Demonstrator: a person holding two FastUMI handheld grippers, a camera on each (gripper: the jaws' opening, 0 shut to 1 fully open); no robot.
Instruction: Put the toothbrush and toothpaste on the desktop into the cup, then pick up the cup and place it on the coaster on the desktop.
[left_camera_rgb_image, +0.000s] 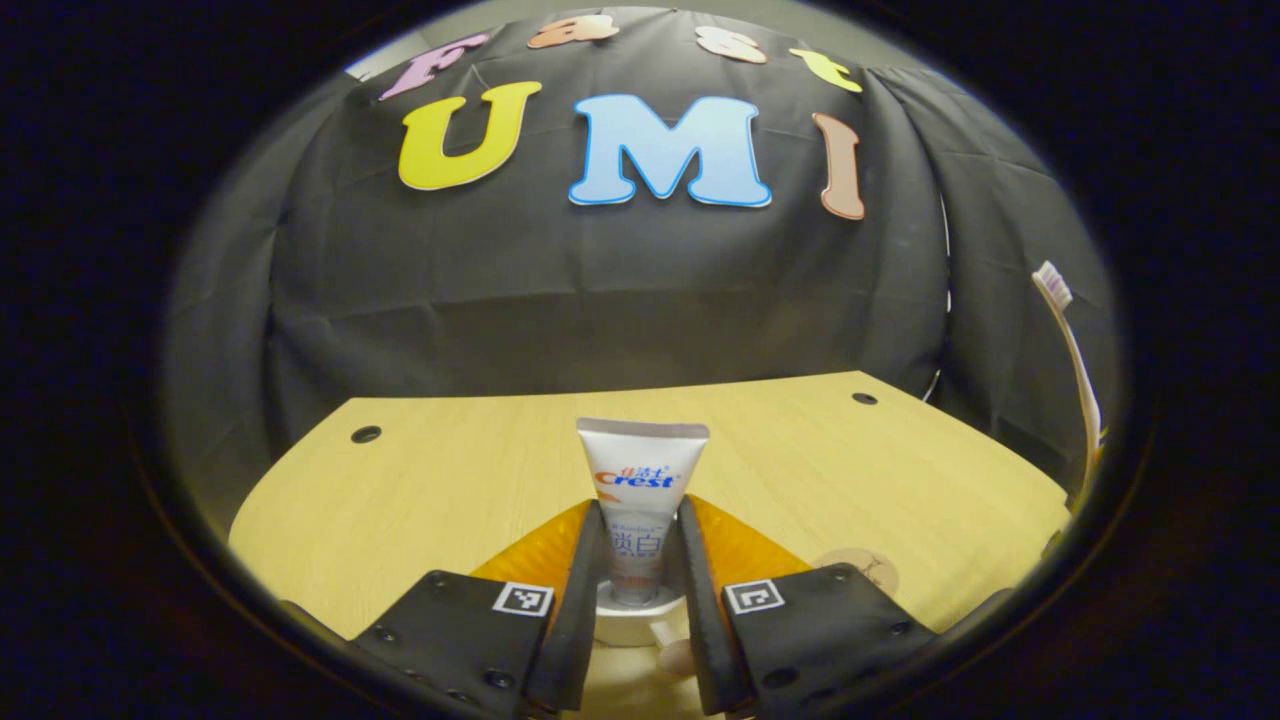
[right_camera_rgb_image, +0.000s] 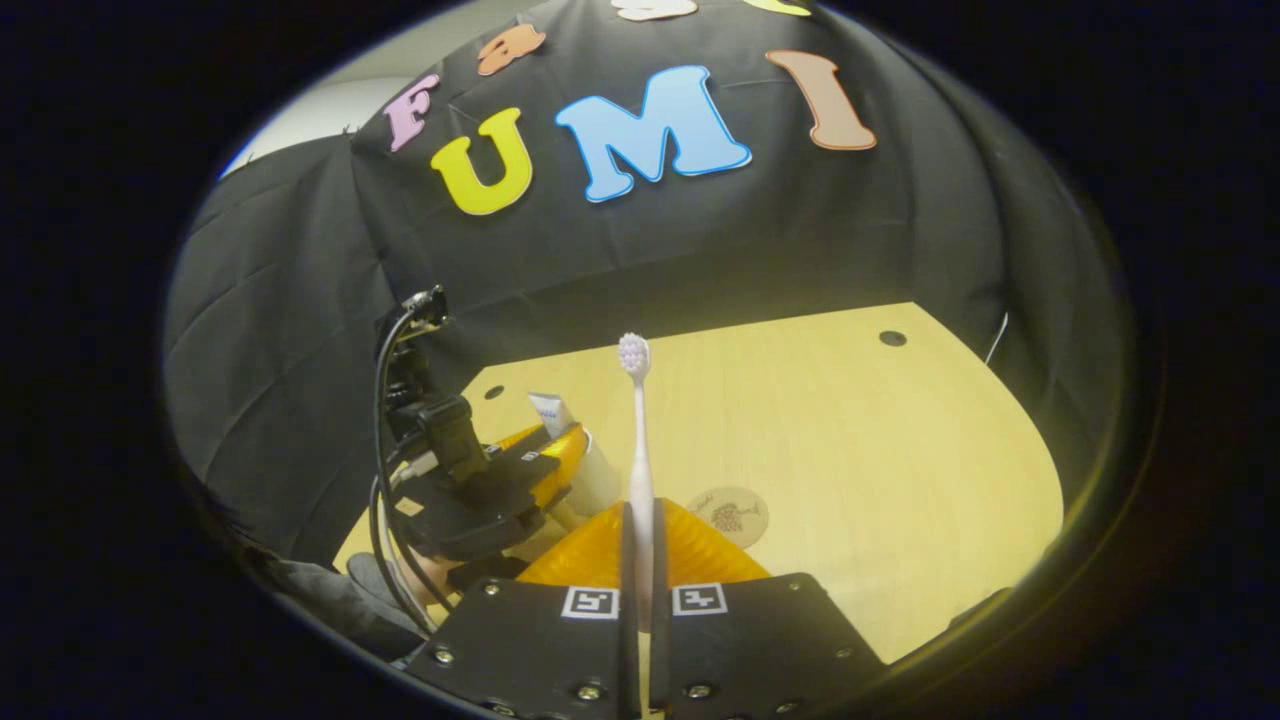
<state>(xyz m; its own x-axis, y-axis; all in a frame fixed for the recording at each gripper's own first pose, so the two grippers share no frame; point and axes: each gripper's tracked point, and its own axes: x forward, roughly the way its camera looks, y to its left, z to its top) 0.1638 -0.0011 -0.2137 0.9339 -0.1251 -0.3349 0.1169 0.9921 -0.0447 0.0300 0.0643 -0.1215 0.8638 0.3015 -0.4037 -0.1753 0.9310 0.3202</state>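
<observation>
My left gripper (left_camera_rgb_image: 640, 522) is shut on a white toothpaste tube (left_camera_rgb_image: 641, 470), held upright with its cap end down at the mouth of a white cup (left_camera_rgb_image: 628, 622) just below the fingers. In the right gripper view, the same tube (right_camera_rgb_image: 553, 411) sticks up from the left gripper (right_camera_rgb_image: 548, 452), with the cup (right_camera_rgb_image: 598, 482) beneath it. My right gripper (right_camera_rgb_image: 640, 515) is shut on the handle of a pale pink toothbrush (right_camera_rgb_image: 637, 430), bristles up, above the table. That toothbrush (left_camera_rgb_image: 1072, 370) appears at the far right of the left gripper view. A round coaster (right_camera_rgb_image: 730, 512) lies flat to the right of the cup.
The wooden desktop (right_camera_rgb_image: 860, 450) has small dark holes near its back corners and bare room behind and to the right of the coaster (left_camera_rgb_image: 862, 570). A hand and cables carry the left gripper at the table's left edge. Black cloth walls close the back and sides.
</observation>
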